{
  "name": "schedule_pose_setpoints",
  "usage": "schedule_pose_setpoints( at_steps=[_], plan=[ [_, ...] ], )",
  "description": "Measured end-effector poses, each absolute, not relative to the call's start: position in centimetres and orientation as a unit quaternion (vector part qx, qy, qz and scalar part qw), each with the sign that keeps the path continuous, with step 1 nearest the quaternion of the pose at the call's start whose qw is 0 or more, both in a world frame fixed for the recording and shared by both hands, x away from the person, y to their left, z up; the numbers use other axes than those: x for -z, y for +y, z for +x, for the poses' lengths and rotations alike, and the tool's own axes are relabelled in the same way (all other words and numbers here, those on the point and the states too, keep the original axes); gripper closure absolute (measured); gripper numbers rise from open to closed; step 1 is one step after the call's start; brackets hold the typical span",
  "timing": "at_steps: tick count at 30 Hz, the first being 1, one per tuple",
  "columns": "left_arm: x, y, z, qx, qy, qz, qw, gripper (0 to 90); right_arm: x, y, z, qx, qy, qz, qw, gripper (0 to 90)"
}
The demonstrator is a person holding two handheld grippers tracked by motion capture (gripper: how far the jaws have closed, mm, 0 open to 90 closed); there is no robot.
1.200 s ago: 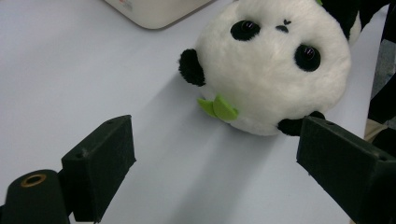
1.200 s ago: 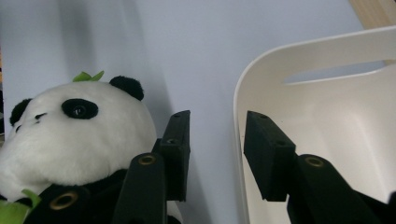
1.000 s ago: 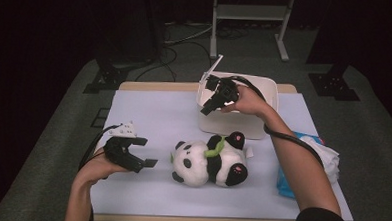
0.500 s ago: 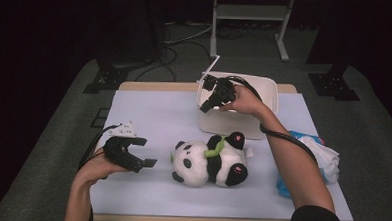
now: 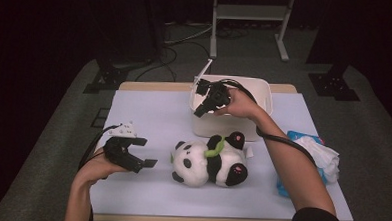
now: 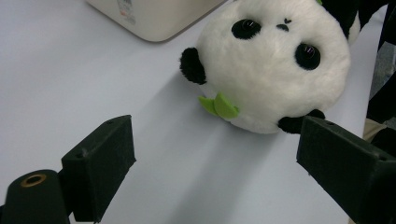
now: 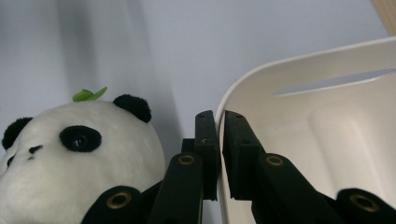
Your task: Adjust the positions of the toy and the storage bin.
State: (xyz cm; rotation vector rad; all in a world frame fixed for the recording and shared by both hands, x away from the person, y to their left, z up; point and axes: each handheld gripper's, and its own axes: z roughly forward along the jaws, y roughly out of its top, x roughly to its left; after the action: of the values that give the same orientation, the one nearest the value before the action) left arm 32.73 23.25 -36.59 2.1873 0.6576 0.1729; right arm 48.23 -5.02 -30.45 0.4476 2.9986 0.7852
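Note:
A black-and-white plush panda (image 5: 206, 163) with a green leaf lies on the pale blue mat, head to the left. My left gripper (image 5: 146, 152) rests on the mat just left of the head, open. In the left gripper view the panda's face (image 6: 273, 70) lies beyond the wide-apart jaws of the left gripper (image 6: 217, 140), and nothing is between them. My right gripper (image 5: 200, 110) points down at the near left corner of the white bin (image 5: 257, 83). In the right gripper view the right gripper (image 7: 219, 121) is shut on the thin wall of the bin (image 7: 327, 130), with the panda (image 7: 70, 158) below left.
A blue and white packet (image 5: 312, 160) lies at the mat's right edge, beside my right forearm. A corner of the bin (image 6: 154, 18) stands behind the panda. A metal stand (image 5: 251, 13) and cables (image 5: 182, 37) are on the floor beyond the table.
The right hand has shifted only slightly at the bin's corner. The left gripper and the panda have stayed where they were.

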Motion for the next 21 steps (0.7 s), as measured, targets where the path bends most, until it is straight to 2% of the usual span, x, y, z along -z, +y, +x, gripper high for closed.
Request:
schedule_pose_setpoints(
  at_steps=[21],
  plan=[
    [36.5,23.3,32.6,-0.067,0.258,0.871,0.413,10.4,30.4,-2.0,46.9,-0.253,0.96,0.12,-0.011,83.0]
  ],
)
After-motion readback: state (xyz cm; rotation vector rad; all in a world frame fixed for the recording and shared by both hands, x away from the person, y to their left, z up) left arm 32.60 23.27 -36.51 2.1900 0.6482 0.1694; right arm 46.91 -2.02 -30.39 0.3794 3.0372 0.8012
